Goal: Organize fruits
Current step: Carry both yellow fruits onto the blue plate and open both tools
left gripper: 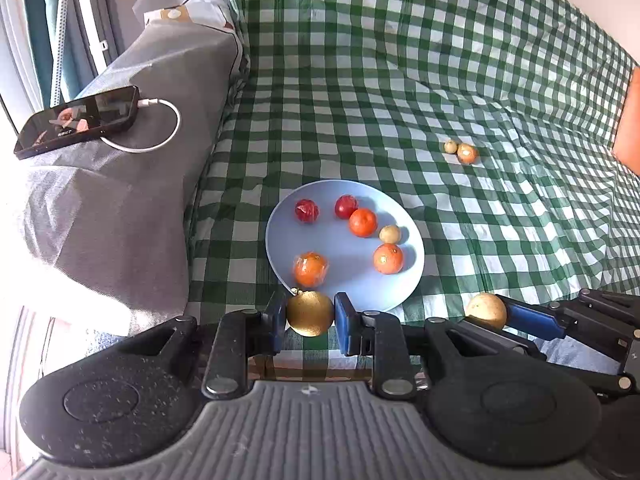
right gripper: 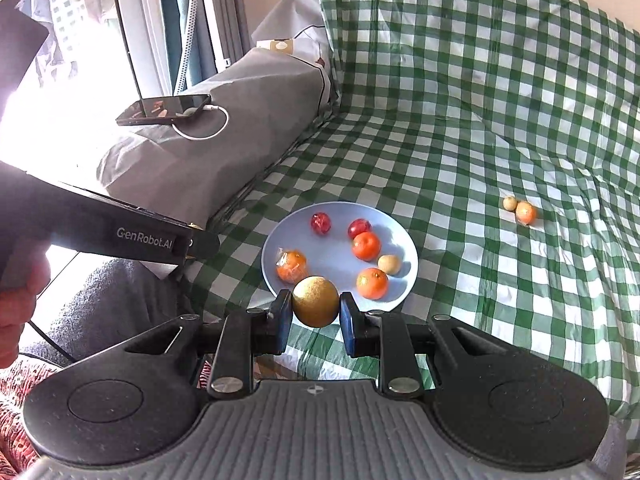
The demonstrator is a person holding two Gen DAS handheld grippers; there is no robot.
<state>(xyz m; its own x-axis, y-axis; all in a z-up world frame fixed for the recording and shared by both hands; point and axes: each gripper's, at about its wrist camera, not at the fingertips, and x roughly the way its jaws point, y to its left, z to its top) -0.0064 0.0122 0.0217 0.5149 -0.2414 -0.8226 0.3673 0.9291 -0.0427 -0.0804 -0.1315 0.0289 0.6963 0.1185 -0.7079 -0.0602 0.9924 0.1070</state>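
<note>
left gripper [left gripper: 310,315] jaws pinched a round, matte golden fruit [left gripper: 310,314]. right gripper [right gripper: 315,307] jaws pinched another rough golden ball [right gripper: 316,301] near the smooth blue plate [right gripper: 336,212].

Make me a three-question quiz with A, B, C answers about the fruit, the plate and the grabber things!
1. Where do the two small fruits off the plate lie?
A. on the checked cloth
B. on the phone
C. on the grey cushion

2. How many fruits lie on the blue plate?
A. three
B. six
C. nine

3. What is the left gripper doing?
A. hanging open
B. pinching a golden fruit
C. lifting the plate

Answers: 1 A, the two small fruits sit on the checked cloth. 2 B, the blue plate bears six. 3 B, the left gripper clamps a golden fruit; the right gripper holds a second golden fruit.
</note>
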